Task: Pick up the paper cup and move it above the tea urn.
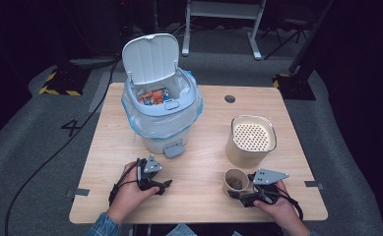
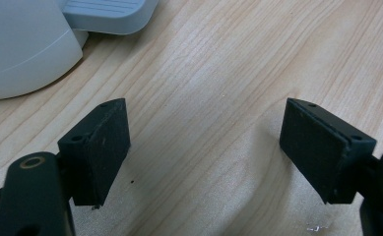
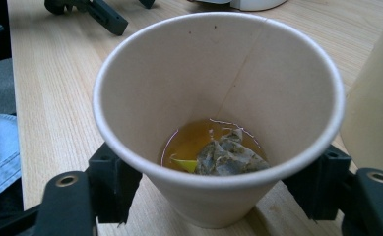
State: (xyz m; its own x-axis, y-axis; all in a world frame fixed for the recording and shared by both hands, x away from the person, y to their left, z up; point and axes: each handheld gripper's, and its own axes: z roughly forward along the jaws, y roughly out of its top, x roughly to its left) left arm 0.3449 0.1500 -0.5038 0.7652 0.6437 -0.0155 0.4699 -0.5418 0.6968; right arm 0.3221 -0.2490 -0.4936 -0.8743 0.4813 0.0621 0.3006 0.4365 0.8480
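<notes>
High view: your right tool (image 1: 239, 194) sits at the paper cup (image 1: 235, 181) near the desk's (image 1: 199, 201) front edge, toward its right corner; the strainer canister (image 1: 250, 140) stands just behind the cup. Your left tool (image 1: 165, 184) rests on the desk toward the front left, in front of the bin's (image 1: 162, 101) pedal (image 1: 174, 149). Bin lid (image 1: 150, 56) is up, bag in place at the desk's back left.

Left gripper view: jaws spread wide over bare wood, nothing between them, pedal (image 2: 108, 14) at top left.

Right gripper view: cup (image 3: 218, 123) sits between the jaws, low on its wall, pads pressing both sides, so it's gripped. Tea bag (image 3: 226, 156) and a little liquid (image 3: 189, 140) sit in the bottom.

Judgement: the step is lifting the cup. Keep it upright, squeeze lightly since the paper wall will buckle, raise it straight before moving, and stay clear of the canister (image 3: 376, 113) close at the side.
</notes>
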